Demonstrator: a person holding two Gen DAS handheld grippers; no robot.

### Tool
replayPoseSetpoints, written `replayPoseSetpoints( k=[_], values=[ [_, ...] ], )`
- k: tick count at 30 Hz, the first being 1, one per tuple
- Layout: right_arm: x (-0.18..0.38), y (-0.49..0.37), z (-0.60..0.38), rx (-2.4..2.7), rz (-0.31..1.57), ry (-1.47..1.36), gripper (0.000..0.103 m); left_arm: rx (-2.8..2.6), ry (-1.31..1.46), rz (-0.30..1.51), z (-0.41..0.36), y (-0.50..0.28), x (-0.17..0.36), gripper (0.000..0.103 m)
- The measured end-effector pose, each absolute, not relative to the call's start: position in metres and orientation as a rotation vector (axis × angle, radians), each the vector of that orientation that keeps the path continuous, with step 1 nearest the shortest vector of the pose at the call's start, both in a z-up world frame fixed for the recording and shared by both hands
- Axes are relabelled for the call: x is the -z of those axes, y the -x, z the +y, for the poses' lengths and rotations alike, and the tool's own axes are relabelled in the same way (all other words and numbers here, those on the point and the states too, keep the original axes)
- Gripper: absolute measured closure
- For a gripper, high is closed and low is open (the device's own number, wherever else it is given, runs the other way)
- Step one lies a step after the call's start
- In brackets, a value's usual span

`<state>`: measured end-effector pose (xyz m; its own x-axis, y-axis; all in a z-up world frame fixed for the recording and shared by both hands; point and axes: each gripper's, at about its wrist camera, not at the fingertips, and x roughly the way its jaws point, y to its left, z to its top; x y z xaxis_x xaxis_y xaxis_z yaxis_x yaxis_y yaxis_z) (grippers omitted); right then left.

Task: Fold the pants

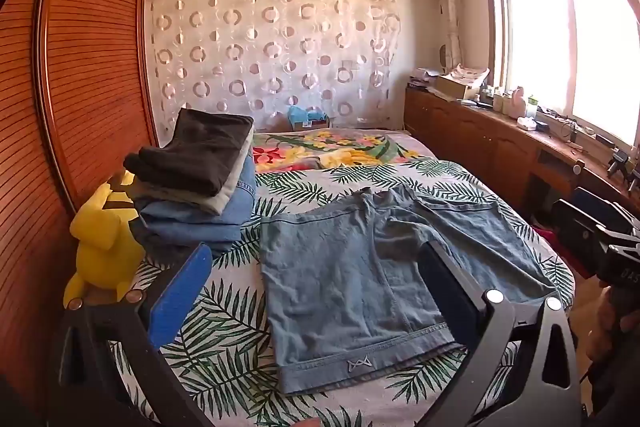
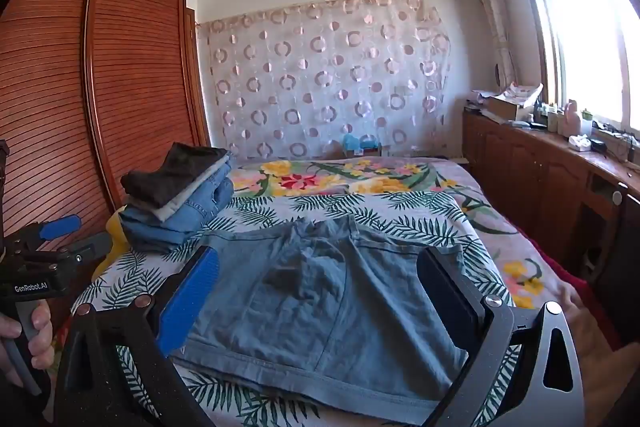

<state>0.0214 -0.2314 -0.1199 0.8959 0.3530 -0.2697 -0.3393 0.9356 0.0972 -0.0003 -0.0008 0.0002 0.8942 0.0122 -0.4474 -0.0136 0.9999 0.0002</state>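
Light blue denim shorts (image 1: 352, 275) lie spread flat on the leaf-print bed (image 1: 224, 331), waistband toward me, legs pointing away; they also show in the right wrist view (image 2: 320, 307). My left gripper (image 1: 316, 291) is open and empty, held above the near left part of the shorts. My right gripper (image 2: 320, 291) is open and empty, hovering over the waistband side. The left gripper's body (image 2: 36, 267) shows at the left edge of the right wrist view, and the right gripper's body (image 1: 604, 247) shows at the right edge of the left wrist view.
A stack of folded pants (image 1: 200, 187) sits at the bed's left side, beside a yellow plush toy (image 1: 104, 239). A wooden wardrobe (image 1: 80, 67) stands at the left. A cluttered wooden counter (image 1: 500, 131) runs under the window at the right. A floral blanket (image 1: 328, 147) lies farther back.
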Motion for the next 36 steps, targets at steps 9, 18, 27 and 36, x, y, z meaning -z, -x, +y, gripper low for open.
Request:
replayPoseSetpoints(
  k=[9, 18, 27, 36],
  values=[
    [0.12, -0.022, -0.231, -0.358, 0.298, -0.042, 0.004, -0.009, 0.007, 0.458, 0.001, 0.001, -0.004, 0.0],
    [0.121, -0.024, -0.232, -0.36, 0.296, -0.039, 0.004, -0.011, 0.006, 0.458, 0.001, 0.002, -0.008, 0.0],
    [0.12, -0.023, -0.232, -0.361, 0.296, -0.038, 0.004, -0.012, 0.002, 0.454, -0.001, 0.005, -0.009, 0.0],
    [0.12, -0.021, -0.231, -0.36, 0.296, -0.036, 0.004, -0.011, 0.002, 0.45, -0.001, 0.007, -0.008, 0.0]
  ],
)
